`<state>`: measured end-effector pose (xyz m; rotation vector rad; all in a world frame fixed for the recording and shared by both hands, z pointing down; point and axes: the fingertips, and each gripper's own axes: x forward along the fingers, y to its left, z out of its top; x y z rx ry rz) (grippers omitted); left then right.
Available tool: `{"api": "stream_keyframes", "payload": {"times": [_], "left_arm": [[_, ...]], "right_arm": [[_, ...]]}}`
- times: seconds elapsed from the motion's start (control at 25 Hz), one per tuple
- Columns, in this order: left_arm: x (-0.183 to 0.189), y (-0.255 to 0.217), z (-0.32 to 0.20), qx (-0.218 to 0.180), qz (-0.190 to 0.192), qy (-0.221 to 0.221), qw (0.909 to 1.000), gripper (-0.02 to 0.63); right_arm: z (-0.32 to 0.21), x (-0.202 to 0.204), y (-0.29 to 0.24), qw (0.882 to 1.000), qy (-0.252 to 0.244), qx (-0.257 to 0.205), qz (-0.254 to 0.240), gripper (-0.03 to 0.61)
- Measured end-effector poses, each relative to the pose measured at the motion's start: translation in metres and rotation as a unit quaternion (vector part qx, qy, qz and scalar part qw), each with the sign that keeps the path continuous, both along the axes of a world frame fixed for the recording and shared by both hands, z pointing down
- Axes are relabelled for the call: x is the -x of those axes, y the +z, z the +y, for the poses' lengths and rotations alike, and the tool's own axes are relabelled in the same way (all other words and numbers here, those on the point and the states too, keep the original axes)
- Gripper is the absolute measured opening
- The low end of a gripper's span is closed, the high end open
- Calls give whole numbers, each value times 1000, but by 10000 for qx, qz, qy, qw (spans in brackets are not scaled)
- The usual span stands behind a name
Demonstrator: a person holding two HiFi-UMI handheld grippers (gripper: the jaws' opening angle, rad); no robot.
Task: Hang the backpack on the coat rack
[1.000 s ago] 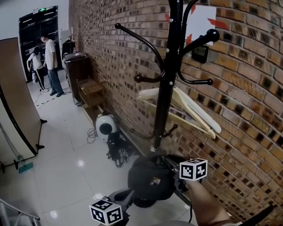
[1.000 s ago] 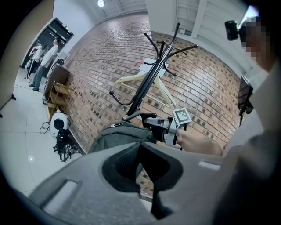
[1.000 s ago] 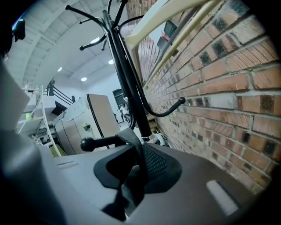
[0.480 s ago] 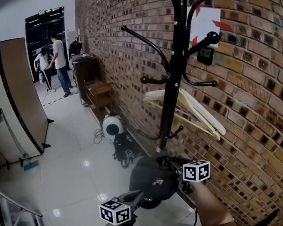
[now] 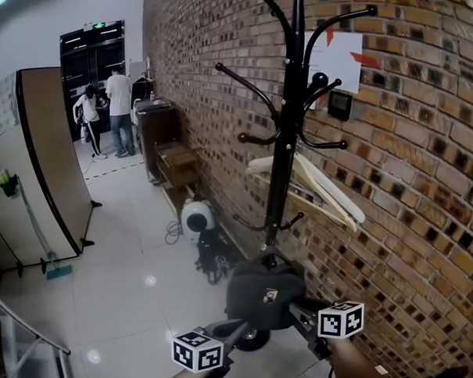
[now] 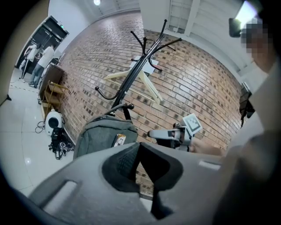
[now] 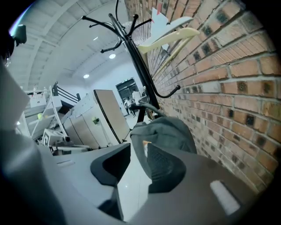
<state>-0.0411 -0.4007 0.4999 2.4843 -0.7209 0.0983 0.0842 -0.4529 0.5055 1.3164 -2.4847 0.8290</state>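
Note:
The dark grey backpack (image 5: 265,295) hangs low against the black coat rack (image 5: 289,147), its top loop over a low hook (image 6: 119,107). My right gripper (image 5: 298,308) is just right of the backpack and clear of it. Its jaws are opening with only floor showing between them (image 7: 138,147), and the backpack (image 7: 169,132) lies beyond the tips. My left gripper (image 5: 242,329) sits below the bag's front, and in its own view (image 6: 139,147) the pads meet with nothing between them. The backpack (image 6: 103,136) fills the middle of that view, with the right gripper (image 6: 162,133) beside it.
Wooden hangers (image 5: 322,188) hang on the rack against the brick wall (image 5: 410,153). On the floor near the wall are a white round appliance (image 5: 196,218) and black cables (image 5: 214,258). Farther off are a wooden cabinet (image 5: 165,130), a partition board (image 5: 50,160) and two people (image 5: 115,108).
My right gripper has let go of the backpack's top, opened and drawn back to the right. My left gripper has backed off a little. The backpack stays hanging on the rack.

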Motion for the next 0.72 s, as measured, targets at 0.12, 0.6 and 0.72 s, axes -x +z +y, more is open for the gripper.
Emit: {"api": "stream_keyframes", "payload": {"times": [0.12,0.6,0.72], "left_arm": [[-18,-5,36,-31,-30,156,9999,2],[-56,-3,251,-88,-43,154,9998,2],[-55,4,305,-95,-49,-8,9999,2]], "right_arm": [[67,10,7,9999,-50,-27,148,48],[323,9,16,9981,-575,-142,198,2],[381,10,17,9970,-742,-195,97,2]]}}
